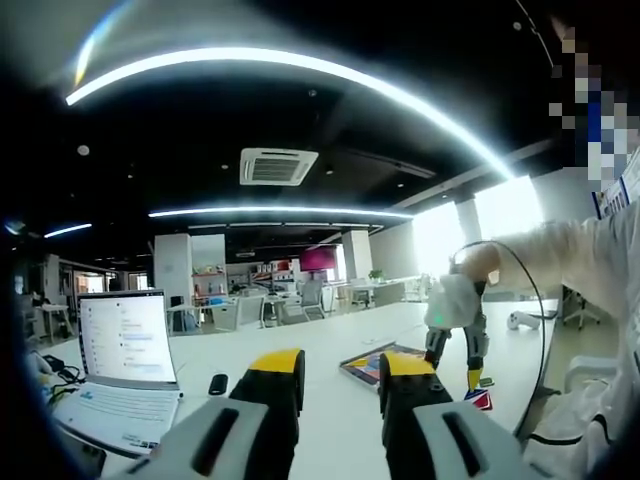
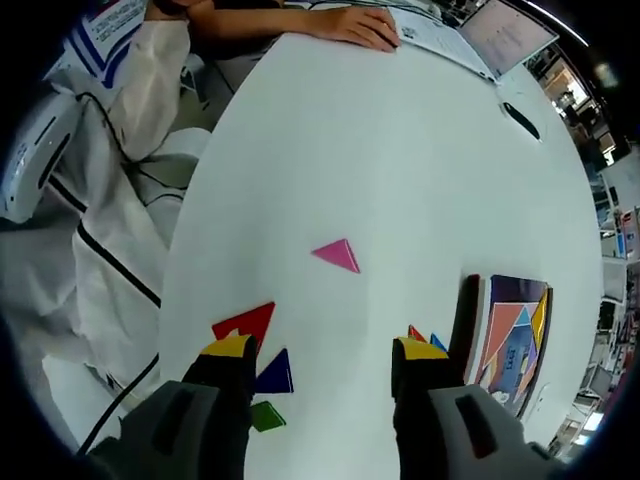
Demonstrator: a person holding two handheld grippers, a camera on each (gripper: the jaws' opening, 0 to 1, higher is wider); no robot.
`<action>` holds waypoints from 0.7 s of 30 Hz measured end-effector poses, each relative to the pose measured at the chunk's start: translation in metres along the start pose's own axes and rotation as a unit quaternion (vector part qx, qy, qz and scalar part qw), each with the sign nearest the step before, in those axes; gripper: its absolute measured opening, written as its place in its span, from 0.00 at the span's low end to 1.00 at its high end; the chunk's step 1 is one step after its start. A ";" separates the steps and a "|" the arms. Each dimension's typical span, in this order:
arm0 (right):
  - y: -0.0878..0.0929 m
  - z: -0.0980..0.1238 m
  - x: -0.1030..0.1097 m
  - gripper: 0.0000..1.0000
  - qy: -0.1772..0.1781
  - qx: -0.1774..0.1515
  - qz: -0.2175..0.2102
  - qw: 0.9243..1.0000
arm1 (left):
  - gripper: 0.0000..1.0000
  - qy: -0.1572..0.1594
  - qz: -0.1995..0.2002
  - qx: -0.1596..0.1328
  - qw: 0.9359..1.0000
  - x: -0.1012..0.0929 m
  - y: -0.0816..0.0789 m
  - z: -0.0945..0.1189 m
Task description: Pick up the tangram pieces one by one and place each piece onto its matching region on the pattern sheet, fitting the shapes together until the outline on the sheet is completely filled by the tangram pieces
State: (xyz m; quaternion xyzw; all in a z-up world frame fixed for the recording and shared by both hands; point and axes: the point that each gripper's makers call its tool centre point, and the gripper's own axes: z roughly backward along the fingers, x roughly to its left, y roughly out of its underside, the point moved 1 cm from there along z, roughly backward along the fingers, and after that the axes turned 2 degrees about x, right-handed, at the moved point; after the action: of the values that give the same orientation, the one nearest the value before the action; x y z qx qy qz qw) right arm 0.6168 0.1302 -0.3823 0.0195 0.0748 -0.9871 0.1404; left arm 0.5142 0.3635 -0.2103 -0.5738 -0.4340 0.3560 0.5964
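So I'm hovering my right gripper (image 2: 325,358) over the white table (image 2: 380,150), jaws apart with nothing between them, picking which tangram piece goes first. The pattern sheet (image 2: 515,340), which looks like the printed top of a box or booklet, is my landmark: it lies just beside my right jaw.

My guess at doing this well is to start with the red triangle (image 2: 248,322), the biggest loose piece, on the far side of the gripper from the sheet. These pieces are flat and thin, so I'd come straight down, pinch across two edges, and watch for it skidding on the smooth top.

Just beside the red one is the dark blue triangle (image 2: 275,374), with a green piece (image 2: 266,415) next to that. The pink triangle (image 2: 336,255) lies alone farther up the table, well apart from the sheet. Two tiny tips, one orange (image 2: 416,333) and one blue (image 2: 437,342), peek out right by the sheet's edge.

My left gripper (image 1: 338,362) is up and level, jaws apart and empty, looking across the table at the other gripper.

Room-wise it's a big open office with curved ceiling lights (image 1: 300,70) and bright windows. An open laptop (image 1: 125,365) sits well away from the sheet, and someone's hand (image 2: 355,25) rests at the far edge.
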 end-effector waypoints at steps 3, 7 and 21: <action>0.000 -0.002 0.003 0.54 -0.007 -0.003 -0.004 1.000 | 0.31 0.000 0.000 0.002 1.000 0.000 0.001 0.000; 0.002 -0.007 0.005 0.53 -0.010 0.000 -0.004 1.000 | 0.31 -0.002 0.001 -0.001 1.000 0.001 0.000 0.001; 0.007 -0.012 0.015 0.50 -0.024 0.007 -0.005 1.000 | 0.31 0.001 0.000 0.002 1.000 -0.001 0.001 0.000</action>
State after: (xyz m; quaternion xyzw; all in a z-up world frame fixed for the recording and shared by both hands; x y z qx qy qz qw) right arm 0.6049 0.1216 -0.3956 -0.0031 0.0648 -0.9884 0.1374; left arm 0.5138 0.3626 -0.2116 -0.5730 -0.4325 0.3562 0.5981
